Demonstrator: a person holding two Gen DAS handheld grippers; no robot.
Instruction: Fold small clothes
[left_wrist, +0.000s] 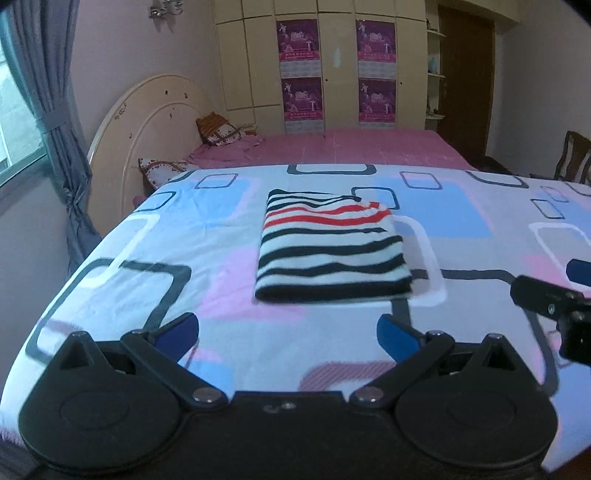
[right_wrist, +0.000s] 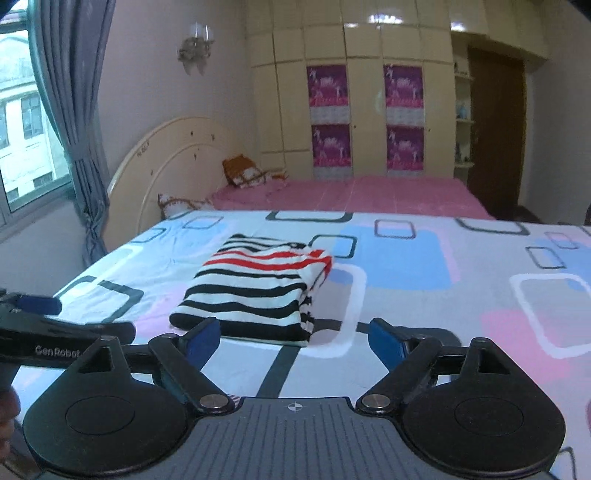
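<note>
A: Striped shirt folded on sheet, dead ahead of left gripper, long axis running away.

B: Right gripper nearer. Both wide, empty.

bare sheet around folded shirt — unobstructed
</note>
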